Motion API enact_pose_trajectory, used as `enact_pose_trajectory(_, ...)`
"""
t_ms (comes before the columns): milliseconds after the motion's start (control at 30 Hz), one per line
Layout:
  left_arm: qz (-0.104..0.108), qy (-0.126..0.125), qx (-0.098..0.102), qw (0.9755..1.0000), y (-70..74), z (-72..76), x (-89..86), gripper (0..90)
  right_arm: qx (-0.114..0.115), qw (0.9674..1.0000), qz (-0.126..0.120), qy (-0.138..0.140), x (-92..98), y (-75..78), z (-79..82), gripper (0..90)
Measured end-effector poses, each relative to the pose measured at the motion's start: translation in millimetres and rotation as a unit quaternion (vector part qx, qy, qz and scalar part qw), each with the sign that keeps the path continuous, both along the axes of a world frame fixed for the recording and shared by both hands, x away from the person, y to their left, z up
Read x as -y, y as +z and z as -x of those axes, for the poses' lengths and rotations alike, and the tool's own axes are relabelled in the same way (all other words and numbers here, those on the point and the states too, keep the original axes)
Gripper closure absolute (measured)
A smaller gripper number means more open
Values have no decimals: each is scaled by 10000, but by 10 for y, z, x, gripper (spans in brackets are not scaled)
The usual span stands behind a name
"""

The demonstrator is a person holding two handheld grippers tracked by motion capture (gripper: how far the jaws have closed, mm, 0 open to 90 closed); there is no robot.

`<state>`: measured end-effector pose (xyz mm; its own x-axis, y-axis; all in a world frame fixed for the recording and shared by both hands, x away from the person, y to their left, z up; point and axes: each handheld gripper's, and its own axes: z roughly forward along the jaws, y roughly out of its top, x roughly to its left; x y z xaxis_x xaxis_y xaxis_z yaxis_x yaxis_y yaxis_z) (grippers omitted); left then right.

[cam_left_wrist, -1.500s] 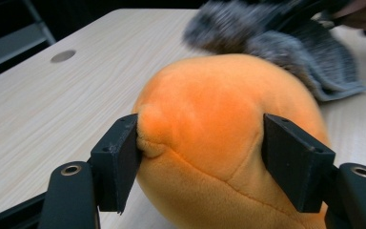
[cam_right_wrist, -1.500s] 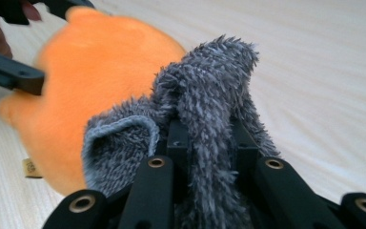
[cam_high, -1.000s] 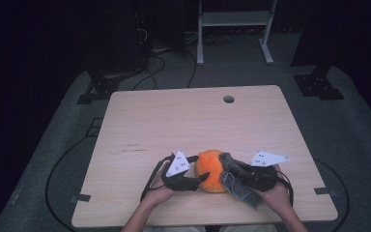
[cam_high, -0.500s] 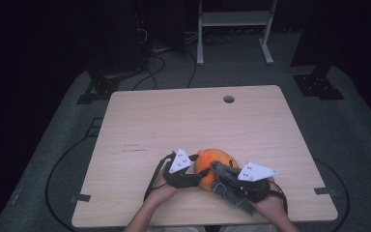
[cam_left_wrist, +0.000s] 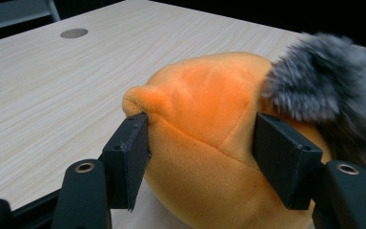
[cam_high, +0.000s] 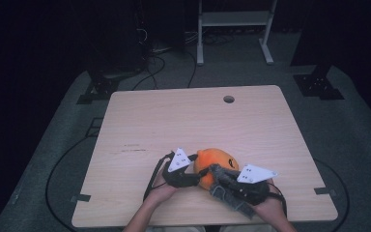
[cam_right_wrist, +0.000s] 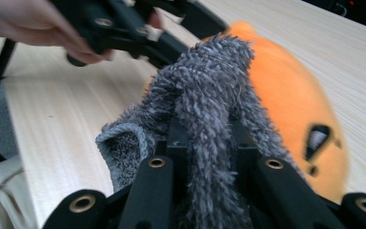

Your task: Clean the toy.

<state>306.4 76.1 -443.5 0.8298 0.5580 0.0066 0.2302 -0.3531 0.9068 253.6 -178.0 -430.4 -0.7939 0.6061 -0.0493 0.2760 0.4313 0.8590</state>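
Both forearms low at table (cam_high: 140,121) edge; left hand-held gripper (cam_left_wrist: 200,138) clamps orange plush toy (cam_left_wrist: 209,143), right hand-held gripper (cam_right_wrist: 209,143) pinches grey fuzzy sock (cam_right_wrist: 205,95) (draped over the toy).

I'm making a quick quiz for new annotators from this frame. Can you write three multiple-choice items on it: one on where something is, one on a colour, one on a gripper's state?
1. Where on the table does the orange plush toy lie?
A. by the far edge, next to the round hole
B. near the person's edge, between the two grippers
C. at the far left corner

2. What colour is the fuzzy sock?
A. grey
B. red
C. white

3. How does the right gripper stand?
A. wide open above the table
B. shut on nothing
C. shut on the fuzzy sock

Answers:
1 B: the high view shows the toy close to the near edge, with the left gripper on one side of it.
2 A: its pile is grey in both gripper views.
3 C: the right gripper view shows the sock pinched between the jaws.
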Motion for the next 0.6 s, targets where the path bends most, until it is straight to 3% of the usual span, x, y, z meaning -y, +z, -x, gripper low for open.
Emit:
enact_pose_trajectory(133, -7, -44, 18, 10000, -3, -6, 14, 374, -8, 9988, -21, -487, 212, 37, -107, 750)
enact_pose_trajectory(233, 19, -53, -2, 10000, 2, -5, 4, 368, -248, 9986, -161, -436, 268, 21, -184, 747)
enact_pose_trajectory(367, 184, 1, -342, 9992, 15, -25, 7, 241, -261, 9990, 23, -354, 232, -6, -157, 748)
enact_pose_trajectory(467, 148, -95, -206, 9996, 4, 16, 50, 302, -216, 9991, 13, -353, 261, 65, -120, 752)
enact_pose_trajectory(533, -8, -297, 82, 9995, 19, 66, 100, 320, -95, 9997, -165, -134, 230, 183, -78, 752)
enact_pose_trajectory(600, -192, -522, 378, 9977, 30, 134, 157, 330, -18, 9999, -102, 61, 161, 264, -68, 751)
